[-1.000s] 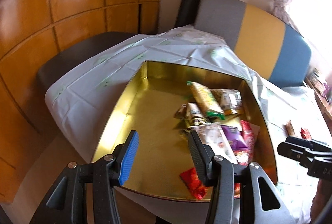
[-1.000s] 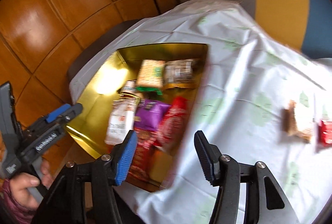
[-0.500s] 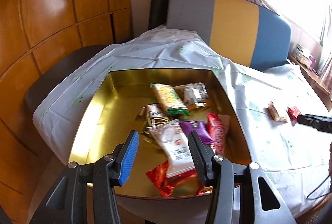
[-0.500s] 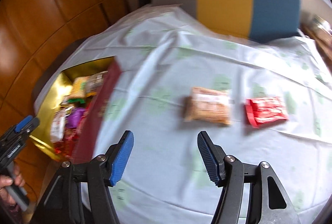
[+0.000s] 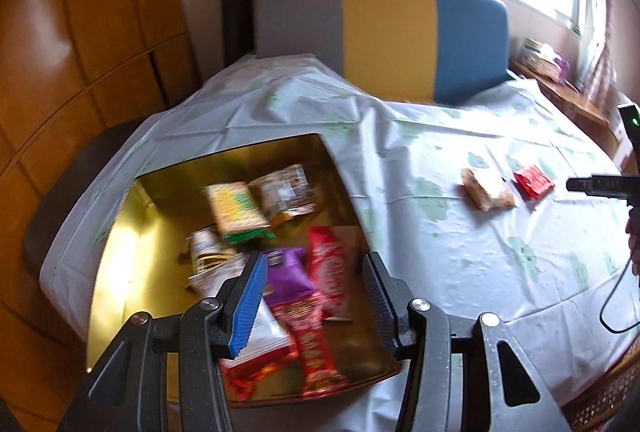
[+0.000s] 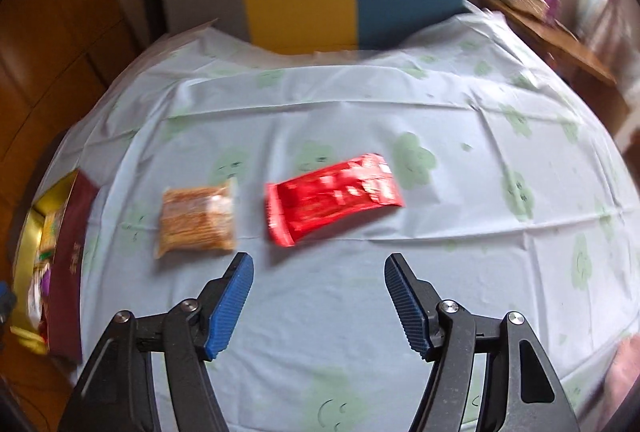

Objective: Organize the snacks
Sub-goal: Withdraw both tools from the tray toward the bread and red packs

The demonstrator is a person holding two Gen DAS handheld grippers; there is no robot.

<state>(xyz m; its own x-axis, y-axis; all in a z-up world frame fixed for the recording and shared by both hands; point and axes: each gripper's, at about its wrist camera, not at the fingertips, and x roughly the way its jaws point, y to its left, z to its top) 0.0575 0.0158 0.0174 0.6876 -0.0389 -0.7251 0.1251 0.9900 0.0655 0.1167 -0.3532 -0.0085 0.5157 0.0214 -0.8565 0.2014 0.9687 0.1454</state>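
A gold tin box on the table's left holds several snack packets: a green-yellow one, a purple one, a red one. My left gripper hovers open above the box's near right part with nothing between its jaws. On the tablecloth to the right lie a tan cracker packet and a red packet. My right gripper hangs above the cloth just in front of them, jaws opening and empty; its tip shows in the left wrist view.
A white tablecloth with green flower faces covers the table. The box's maroon side shows at the left edge. A grey, yellow and blue chair back stands behind the table. Wooden panels fill the left; a cable hangs at right.
Both grippers swung right. The right one left the box and now faces the two packets on the cloth, jaws wider. The left one now sits over the box's right part.
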